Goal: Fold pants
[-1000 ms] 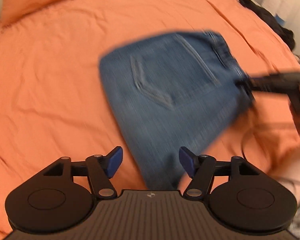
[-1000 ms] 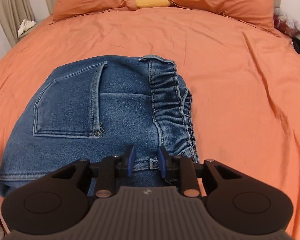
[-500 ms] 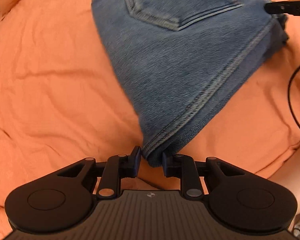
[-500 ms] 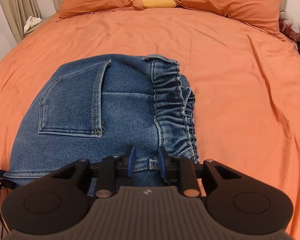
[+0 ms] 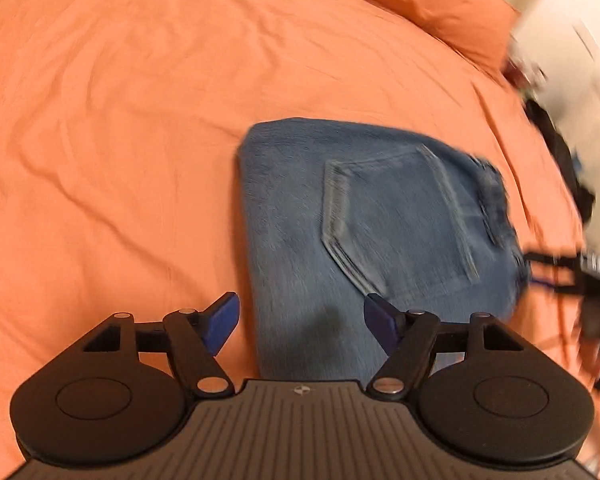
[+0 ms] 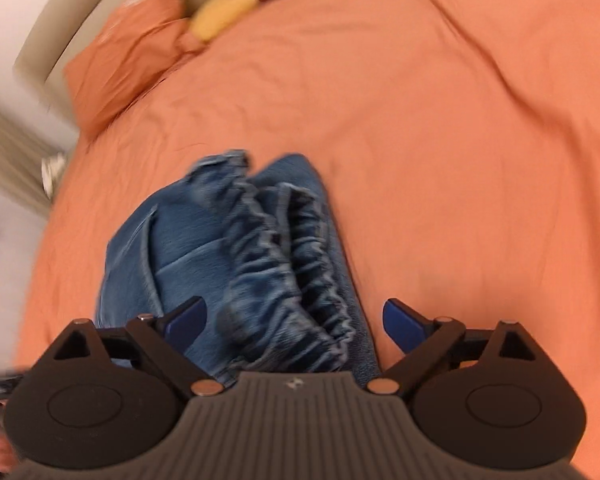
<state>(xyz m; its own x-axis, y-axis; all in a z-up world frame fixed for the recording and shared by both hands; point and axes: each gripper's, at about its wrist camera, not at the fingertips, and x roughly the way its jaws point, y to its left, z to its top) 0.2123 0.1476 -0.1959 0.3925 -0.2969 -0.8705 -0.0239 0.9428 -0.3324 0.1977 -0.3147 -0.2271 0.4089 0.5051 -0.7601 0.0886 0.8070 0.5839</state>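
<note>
Folded jeans (image 5: 380,236) on orange bed (image 5: 120,120), soft, heavy denim; both fingers (image 5: 220,322) just spread wide, nothing pinched; gathered waistband (image 6: 296,272) ahead best gripped.

Open orange bedspread (image 5: 120,140) is stretching wide to the left of the folded jeans (image 5: 340,220) and beyond them, giving a gripper free passage. The pillows (image 6: 132,52) are blocking only the head end. At the right edge of the left wrist view, a dark heap (image 5: 560,152) is crowding the bed's side, near the jeans.
</note>
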